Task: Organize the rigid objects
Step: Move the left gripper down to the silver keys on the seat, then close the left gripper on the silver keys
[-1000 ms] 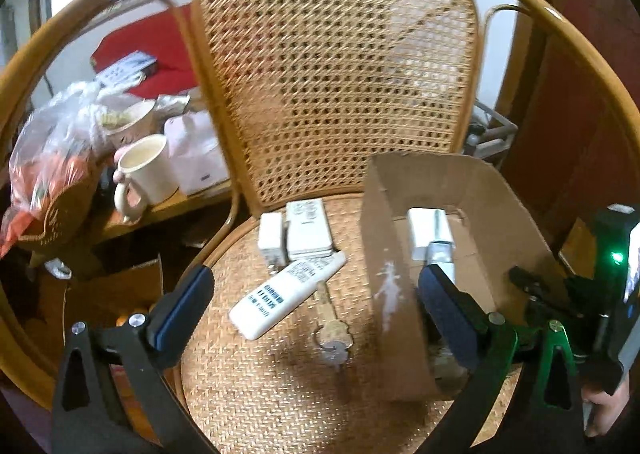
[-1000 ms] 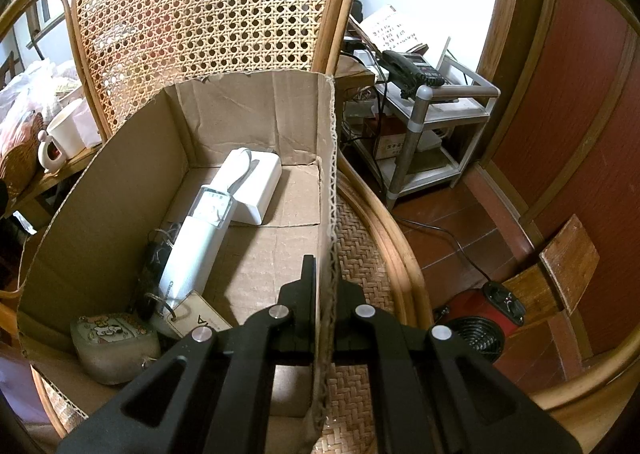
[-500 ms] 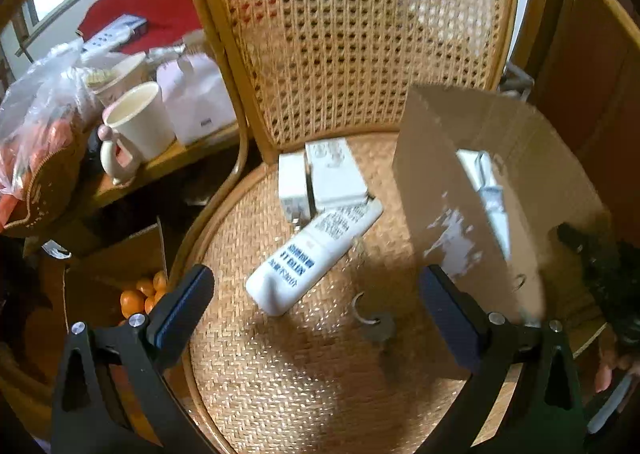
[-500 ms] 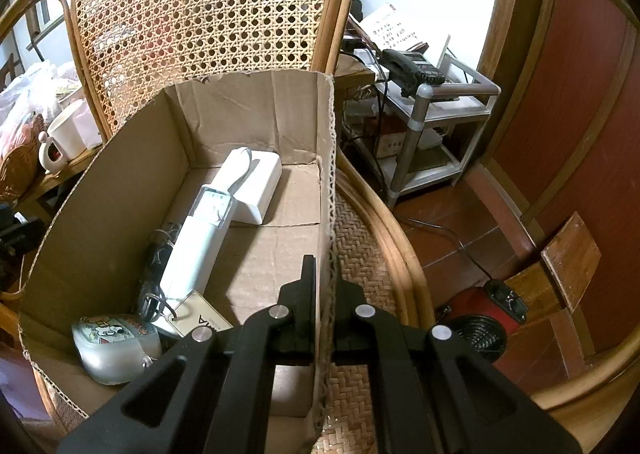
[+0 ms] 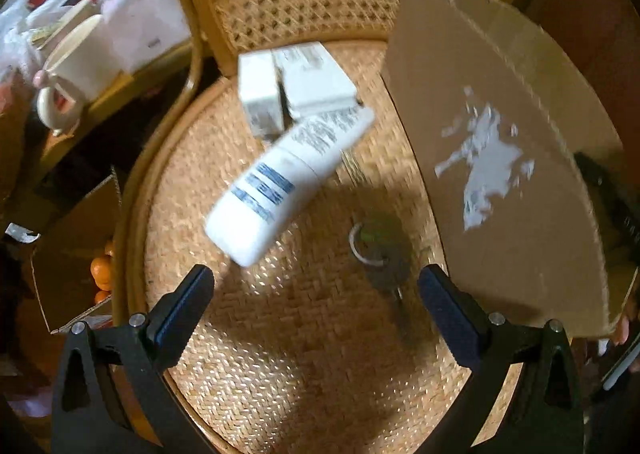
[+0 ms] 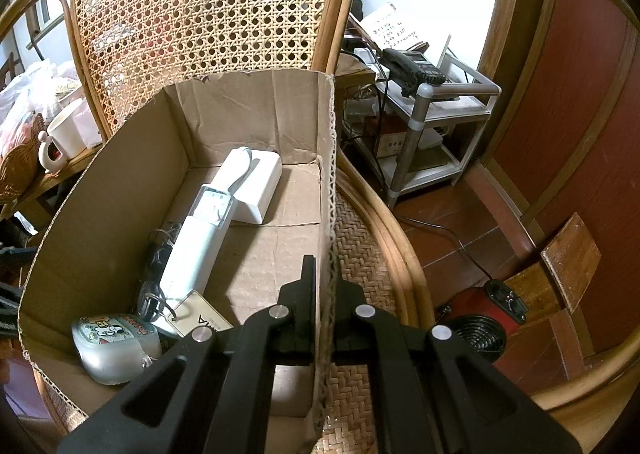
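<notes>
On the woven rattan seat (image 5: 288, 334) lie a white tube with blue print (image 5: 288, 178), two white boxes (image 5: 296, 86) behind it, and a key on a ring (image 5: 380, 258). My left gripper (image 5: 316, 294) hangs open above the seat, the key just inside its right finger. A cardboard box (image 5: 500, 158) stands on the seat to the right. My right gripper (image 6: 324, 274) is shut on the right wall of the cardboard box (image 6: 326, 182). Inside lie a long white device (image 6: 200, 238), a white block (image 6: 260, 182), a cartoon-printed mouse (image 6: 116, 346) and a tagged key ring (image 6: 188, 314).
A cream mug (image 5: 76, 66) and bags sit on a low table left of the chair. A carton with oranges (image 5: 100, 270) stands on the floor below. Right of the chair are a metal shelf with a telephone (image 6: 416, 70) and a red fan heater (image 6: 480, 326).
My left gripper has sunk toward the seat and tipped downward, so the tube, boxes and key loom larger. The right gripper and the box have not moved.
</notes>
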Action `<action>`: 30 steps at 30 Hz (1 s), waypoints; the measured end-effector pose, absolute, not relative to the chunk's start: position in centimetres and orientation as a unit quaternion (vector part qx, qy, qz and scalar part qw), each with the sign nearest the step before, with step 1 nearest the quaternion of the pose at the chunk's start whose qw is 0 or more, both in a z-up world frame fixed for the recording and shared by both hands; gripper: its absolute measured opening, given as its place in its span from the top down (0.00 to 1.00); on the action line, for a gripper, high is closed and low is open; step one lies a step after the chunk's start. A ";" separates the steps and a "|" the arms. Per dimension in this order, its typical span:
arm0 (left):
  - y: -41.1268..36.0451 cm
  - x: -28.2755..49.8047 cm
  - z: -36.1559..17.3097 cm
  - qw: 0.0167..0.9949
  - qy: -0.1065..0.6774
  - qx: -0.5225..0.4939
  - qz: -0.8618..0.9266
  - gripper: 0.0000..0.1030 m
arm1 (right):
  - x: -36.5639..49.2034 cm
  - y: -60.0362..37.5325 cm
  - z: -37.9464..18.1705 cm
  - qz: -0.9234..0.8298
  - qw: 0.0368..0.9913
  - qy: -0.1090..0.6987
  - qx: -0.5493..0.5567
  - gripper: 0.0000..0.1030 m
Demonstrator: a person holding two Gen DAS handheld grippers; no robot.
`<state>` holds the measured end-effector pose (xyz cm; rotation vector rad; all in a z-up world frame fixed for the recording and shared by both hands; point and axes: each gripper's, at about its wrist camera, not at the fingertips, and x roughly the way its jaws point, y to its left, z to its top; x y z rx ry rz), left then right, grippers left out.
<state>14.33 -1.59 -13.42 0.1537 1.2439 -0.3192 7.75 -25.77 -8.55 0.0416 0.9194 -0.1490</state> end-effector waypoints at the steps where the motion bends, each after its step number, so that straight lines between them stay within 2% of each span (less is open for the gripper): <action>1: -1.8 14.3 -13.7 0.796 0.581 0.080 -0.151 0.01 | 7.8 -25.8 -8.5 -0.072 0.893 0.443 0.020 0.94; 21: -4.6 13.4 -15.4 0.785 0.583 0.150 -0.146 0.03 | 7.7 -25.7 -8.7 -0.071 0.893 0.444 0.016 0.94; 24: -4.6 12.9 -15.1 0.786 0.579 0.151 -0.154 0.13 | 7.7 -25.7 -8.7 -0.071 0.893 0.444 0.016 0.94; 28: -5.2 12.3 -14.5 0.791 0.564 0.142 -0.188 0.34 | 7.7 -25.7 -8.7 -0.071 0.893 0.444 0.016 0.94; 30: -5.6 12.1 -14.3 0.796 0.554 0.151 -0.194 0.37 | 7.7 -25.7 -8.7 -0.071 0.893 0.444 0.016 0.94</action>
